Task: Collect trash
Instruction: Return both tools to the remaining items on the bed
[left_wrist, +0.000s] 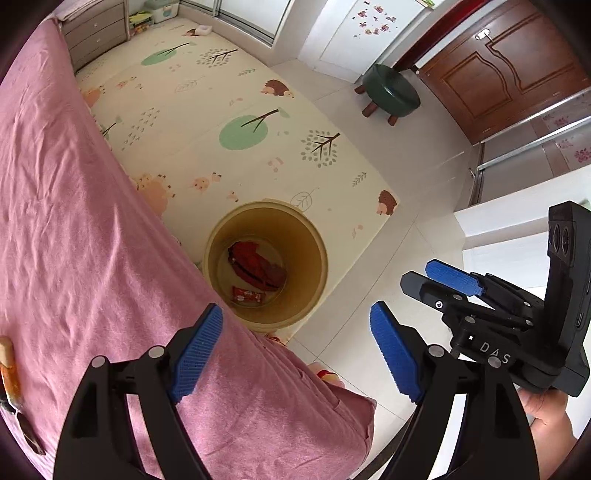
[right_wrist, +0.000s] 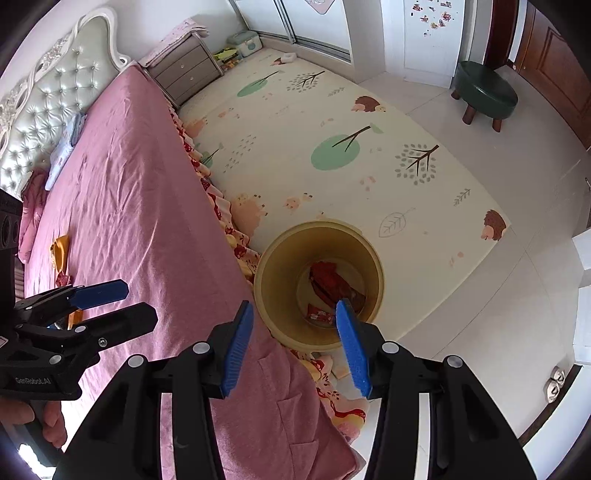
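Both grippers, the left gripper (left_wrist: 295, 354) and right gripper (right_wrist: 295, 347), are held released, with nothing gripped. Red wrappers (left_wrist: 255, 269) are seen at the bottom of the yellow bin (left_wrist: 317, 258), beside the pink bed's (left_wrist: 92, 221) edge.

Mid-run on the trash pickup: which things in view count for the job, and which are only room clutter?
Job:
- yellow bin on the mat
- red wrappers already inside
- scraps on the bed: orange wrapper, small red piece
- left gripper and right gripper, both open and empty

Clutter:
- green stool
- nightstand
- play mat
- slippers
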